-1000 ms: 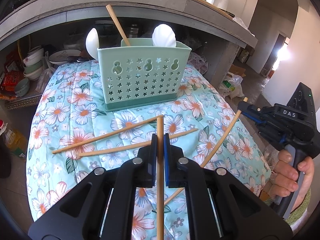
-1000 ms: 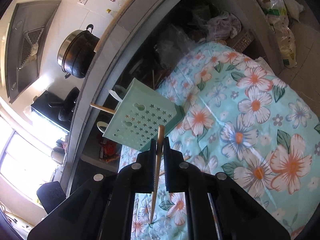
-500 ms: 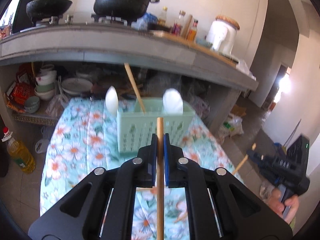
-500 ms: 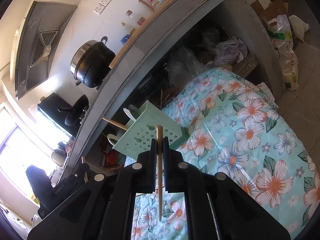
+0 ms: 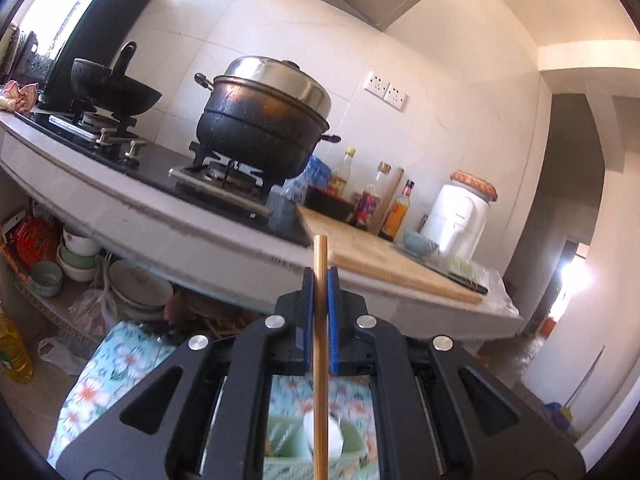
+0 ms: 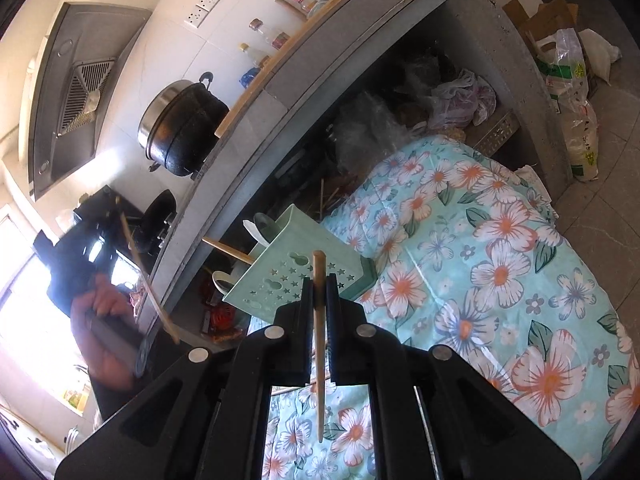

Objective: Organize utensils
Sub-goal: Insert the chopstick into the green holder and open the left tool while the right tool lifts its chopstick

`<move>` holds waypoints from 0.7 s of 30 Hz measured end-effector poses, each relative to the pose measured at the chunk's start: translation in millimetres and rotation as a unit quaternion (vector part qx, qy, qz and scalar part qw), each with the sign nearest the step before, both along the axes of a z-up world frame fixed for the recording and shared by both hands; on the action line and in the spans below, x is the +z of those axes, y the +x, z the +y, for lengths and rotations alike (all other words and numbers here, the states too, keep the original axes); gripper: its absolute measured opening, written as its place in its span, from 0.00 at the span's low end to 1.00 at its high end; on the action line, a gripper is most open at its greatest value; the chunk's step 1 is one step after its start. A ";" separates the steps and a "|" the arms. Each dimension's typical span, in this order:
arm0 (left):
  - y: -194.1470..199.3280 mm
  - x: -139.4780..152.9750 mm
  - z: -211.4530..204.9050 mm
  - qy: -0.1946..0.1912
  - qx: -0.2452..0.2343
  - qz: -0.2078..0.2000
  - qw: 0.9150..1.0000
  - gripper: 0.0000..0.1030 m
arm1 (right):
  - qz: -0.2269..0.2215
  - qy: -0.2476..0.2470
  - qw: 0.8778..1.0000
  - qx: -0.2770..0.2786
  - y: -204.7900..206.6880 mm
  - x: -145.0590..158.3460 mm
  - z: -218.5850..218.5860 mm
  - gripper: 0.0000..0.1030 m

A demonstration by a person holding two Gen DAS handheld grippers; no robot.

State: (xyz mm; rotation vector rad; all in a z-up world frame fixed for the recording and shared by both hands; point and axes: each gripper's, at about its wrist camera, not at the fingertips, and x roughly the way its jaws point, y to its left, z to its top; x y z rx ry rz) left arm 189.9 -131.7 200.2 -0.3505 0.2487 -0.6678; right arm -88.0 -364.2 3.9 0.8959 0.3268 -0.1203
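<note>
My left gripper (image 5: 320, 276) is shut on a wooden chopstick (image 5: 320, 360) held upright, high above the green utensil basket (image 5: 352, 446), which shows blurred below between the gripper arms with a white spoon (image 5: 334, 438) in it. My right gripper (image 6: 319, 282) is shut on another chopstick (image 6: 319, 344), to the right of the green star-pierced basket (image 6: 296, 268). The basket holds one chopstick (image 6: 228, 250) and white spoons (image 6: 256, 226). The left gripper (image 6: 92, 248) and its chopstick (image 6: 148, 280) show blurred at the left of the right wrist view.
The basket stands on a floral cloth (image 6: 500, 280) over a low table. Behind is a concrete counter (image 5: 168, 220) with a black pot (image 5: 260, 120), wok, bottles and a cutting board (image 5: 392, 264). Bowls and plates (image 5: 80, 256) sit under the counter.
My left gripper has risen and tilted up with its chopstick, from table level to above the basket. My right gripper has lifted and drawn back slightly with its chopstick.
</note>
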 end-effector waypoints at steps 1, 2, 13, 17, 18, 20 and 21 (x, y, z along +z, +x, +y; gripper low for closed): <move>6.4 2.4 -9.2 0.002 0.009 -0.006 1.000 0.05 | 0.001 -0.001 1.000 -0.001 1.0 -0.4 -0.3 0.06; 11.3 3.4 -15.4 0.004 0.020 -0.011 1.000 0.05 | 0.003 -0.002 1.000 -0.002 2.0 -1.0 -1.2 0.06; 54.6 -23.2 -80.6 0.055 0.081 -0.037 0.995 0.05 | 0.005 0.019 1.000 0.004 11.3 -14.0 -12.0 0.06; 62.2 -35.9 -90.6 0.075 0.095 -0.049 0.991 0.05 | 0.005 0.026 1.000 0.005 12.3 -17.1 -14.9 0.06; 63.8 -38.7 -92.5 0.080 0.096 -0.051 0.991 0.05 | 0.005 0.028 1.000 0.005 12.4 -18.0 -15.8 0.06; 67.4 -44.5 -95.1 0.088 0.098 -0.048 0.990 0.05 | 0.005 0.031 0.999 0.005 12.6 -19.4 -17.2 0.06; 69.1 -47.8 -95.8 0.089 0.097 -0.046 0.990 0.05 | 0.005 0.032 0.999 0.004 12.6 -20.1 -17.9 0.06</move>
